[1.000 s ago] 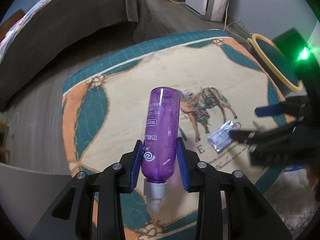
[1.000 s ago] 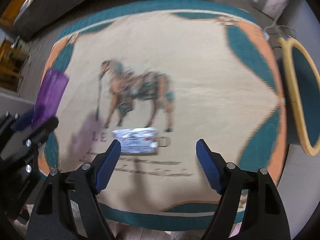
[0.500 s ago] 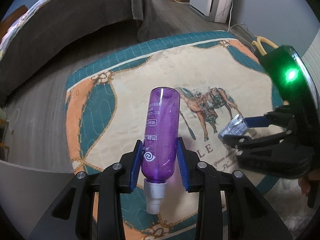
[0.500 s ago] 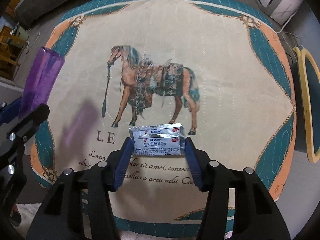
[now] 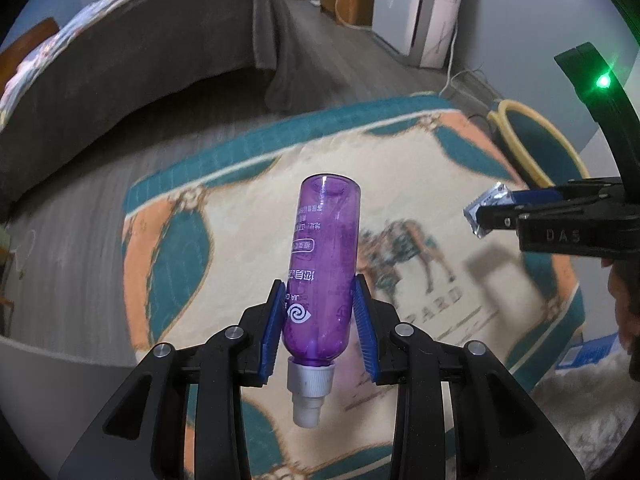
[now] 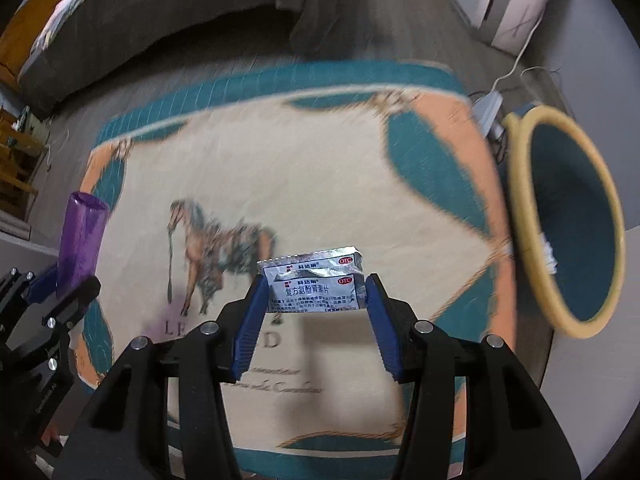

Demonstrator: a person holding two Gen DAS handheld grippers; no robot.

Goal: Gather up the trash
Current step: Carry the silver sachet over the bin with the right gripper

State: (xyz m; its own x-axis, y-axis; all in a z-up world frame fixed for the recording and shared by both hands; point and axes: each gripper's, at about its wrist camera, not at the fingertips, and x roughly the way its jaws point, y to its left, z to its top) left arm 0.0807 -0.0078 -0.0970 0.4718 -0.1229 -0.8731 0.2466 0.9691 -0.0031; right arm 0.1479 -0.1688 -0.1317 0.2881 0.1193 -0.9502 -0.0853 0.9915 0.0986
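My left gripper (image 5: 318, 320) is shut on a purple plastic bottle (image 5: 322, 264) with a white cap pointing toward me, held above the rug. The bottle also shows at the left of the right wrist view (image 6: 80, 240). My right gripper (image 6: 316, 300) is shut on a silver foil medicine packet (image 6: 316, 286) and holds it in the air above the rug. From the left wrist view the packet (image 5: 486, 208) sticks out of the right gripper at the right edge. A teal basket with a yellow rim (image 6: 568, 232) stands off the rug's right side, also in the left wrist view (image 5: 536, 148).
A rug with a horse picture (image 6: 280, 184) covers the wooden floor. A bed with a grey cover (image 5: 120, 76) lies at the far left. A white appliance (image 5: 432, 8) and cables stand at the back wall. A blue box (image 5: 588, 354) lies near the rug's right corner.
My right gripper closed on the foil packet and lifted it off the rug. Both grippers rose. The left gripper kept hold of the bottle.
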